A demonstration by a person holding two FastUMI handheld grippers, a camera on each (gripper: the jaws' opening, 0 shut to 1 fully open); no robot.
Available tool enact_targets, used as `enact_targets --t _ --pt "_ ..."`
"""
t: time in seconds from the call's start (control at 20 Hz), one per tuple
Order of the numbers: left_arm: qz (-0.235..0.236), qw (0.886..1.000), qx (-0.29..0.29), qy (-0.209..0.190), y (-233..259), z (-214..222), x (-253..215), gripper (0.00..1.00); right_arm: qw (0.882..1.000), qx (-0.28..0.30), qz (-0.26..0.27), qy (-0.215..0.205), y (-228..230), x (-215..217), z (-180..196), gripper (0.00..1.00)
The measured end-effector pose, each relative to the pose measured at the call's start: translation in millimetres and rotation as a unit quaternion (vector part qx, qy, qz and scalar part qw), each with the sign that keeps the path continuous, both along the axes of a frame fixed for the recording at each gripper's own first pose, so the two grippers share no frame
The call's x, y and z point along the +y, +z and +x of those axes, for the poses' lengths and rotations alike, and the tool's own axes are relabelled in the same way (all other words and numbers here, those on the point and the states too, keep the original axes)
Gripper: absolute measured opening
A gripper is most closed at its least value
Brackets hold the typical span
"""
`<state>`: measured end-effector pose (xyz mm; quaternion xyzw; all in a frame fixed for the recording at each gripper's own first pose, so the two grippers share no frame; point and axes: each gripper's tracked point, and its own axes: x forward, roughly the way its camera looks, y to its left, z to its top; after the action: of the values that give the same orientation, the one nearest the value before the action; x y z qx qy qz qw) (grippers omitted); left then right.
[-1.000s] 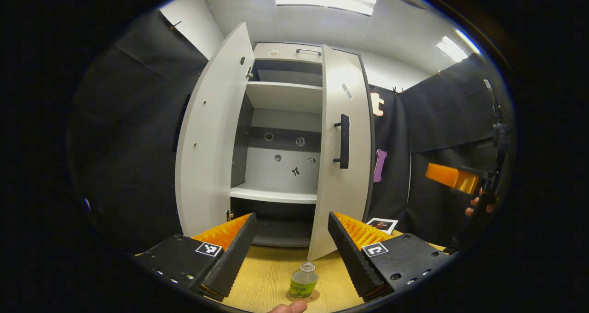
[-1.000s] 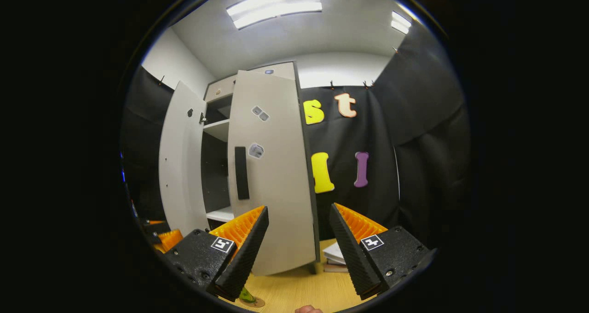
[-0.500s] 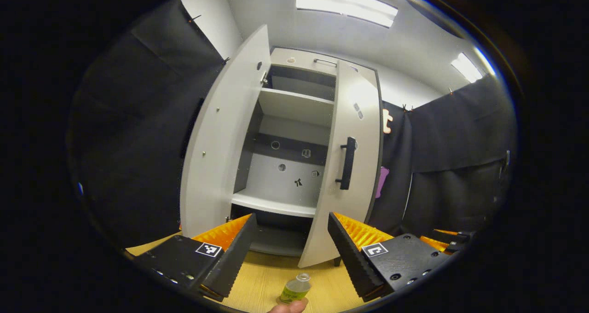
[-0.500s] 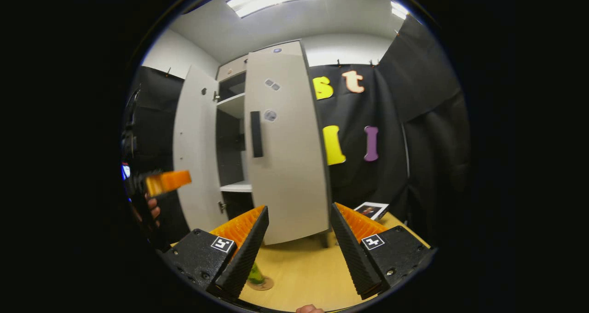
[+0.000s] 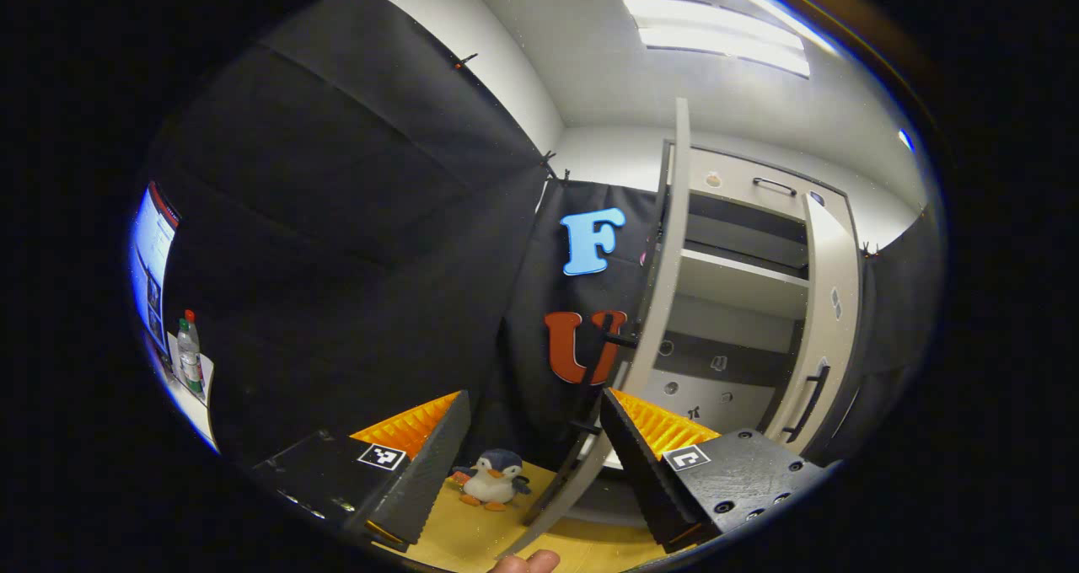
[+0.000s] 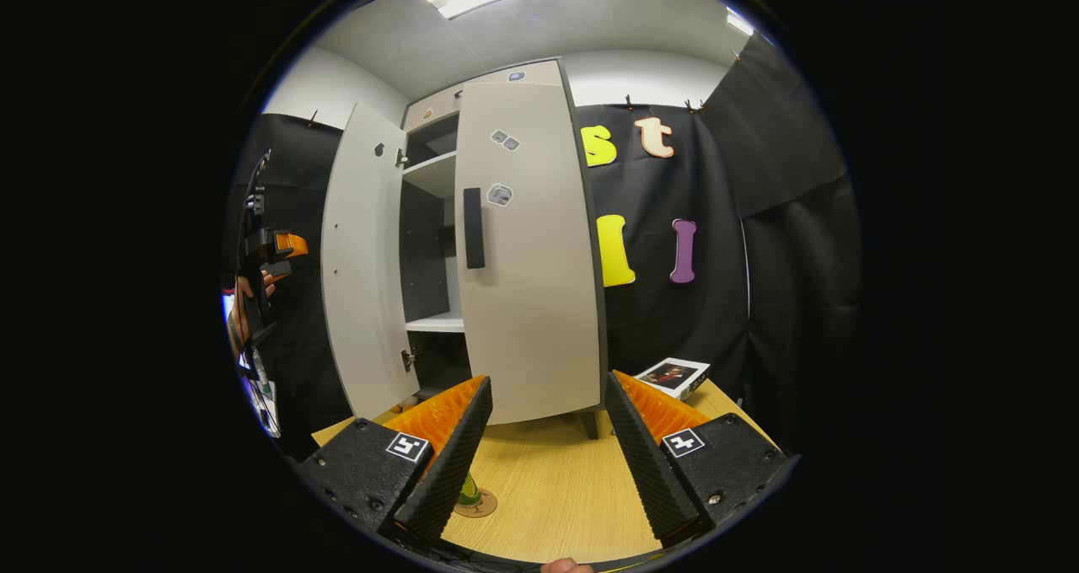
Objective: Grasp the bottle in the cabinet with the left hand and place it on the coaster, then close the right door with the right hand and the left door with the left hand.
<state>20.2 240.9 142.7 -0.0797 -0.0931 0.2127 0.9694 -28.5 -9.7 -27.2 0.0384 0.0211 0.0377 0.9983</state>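
Note:
In the right gripper view the grey cabinet has its right door (image 6: 531,261) nearly shut and its left door (image 6: 362,261) swung wide. The small green-labelled bottle (image 6: 468,495) stands on the round coaster (image 6: 482,506), half hidden behind my right gripper's finger. My right gripper (image 6: 548,383) is open, held back from the right door above the table. My left gripper (image 5: 533,400) is open with nothing between its fingers and faces the left door (image 5: 666,286) edge-on, with the door's outer side to its left. Its far-off body (image 6: 270,249) sits beside that door, held by a hand.
A wooden table (image 6: 548,480) carries a flat box (image 6: 674,375) at the back right and a penguin toy (image 5: 491,480) left of the cabinet. A side shelf holds a red-capped bottle (image 5: 190,354) under a screen (image 5: 152,253). Black cloth walls surround the booth.
My left gripper swung left, off the bottle and cabinet interior, round to the left door's edge. The right door stands closer to shut, and my right gripper has drawn back from it.

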Motion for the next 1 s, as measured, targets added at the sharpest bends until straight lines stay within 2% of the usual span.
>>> enact_targets --t 0.15,0.25,0.4,0.45,0.5,0.55,0.65,0.8,1.0 --pt "-0.006 0.999 0.039 0.024 -22.2 24.5 37.3 0.95 1.0 -0.004 -0.012 -0.005 4.6 -6.5 -2.6 0.83" --pt "-0.026 0.998 0.047 0.021 -29.3 49.8 46.8 0.95 1.0 -0.005 -0.023 -0.012 6.0 -12.9 -4.2 0.83" --pt "-0.034 0.998 0.054 0.018 -33.2 49.1 52.3 0.95 0.999 -0.001 -0.024 -0.023 4.6 -20.9 -5.3 0.83" --pt "-0.027 0.998 0.049 0.027 -31.1 47.0 54.0 0.9 0.999 0.0 -0.022 -0.026 3.9 -22.7 -5.1 0.83" --pt "-0.02 0.998 0.048 0.03 -30.3 47.1 53.0 0.95 0.999 0.002 -0.021 -0.03 2.9 -24.3 -5.1 0.83" --pt "-0.019 0.998 0.052 0.028 -34.4 50.5 49.2 0.94 0.999 0.003 -0.019 -0.033 2.2 -26.4 -4.7 0.83" --pt "-0.017 0.998 0.06 0.019 -37.9 54.1 44.0 0.94 0.999 0.003 -0.015 -0.035 2.9 -27.4 -2.8 0.83" --pt "0.012 0.998 0.061 0.004 -31.9 52.3 20.9 0.94 0.999 -0.002 -0.015 -0.03 8.0 -25.5 2.1 0.83" --pt "0.007 0.996 0.059 -0.069 -38.4 64.3 -39.3 0.94 0.999 -0.001 -0.03 -0.025 8.0 -25.9 7.2 0.83"
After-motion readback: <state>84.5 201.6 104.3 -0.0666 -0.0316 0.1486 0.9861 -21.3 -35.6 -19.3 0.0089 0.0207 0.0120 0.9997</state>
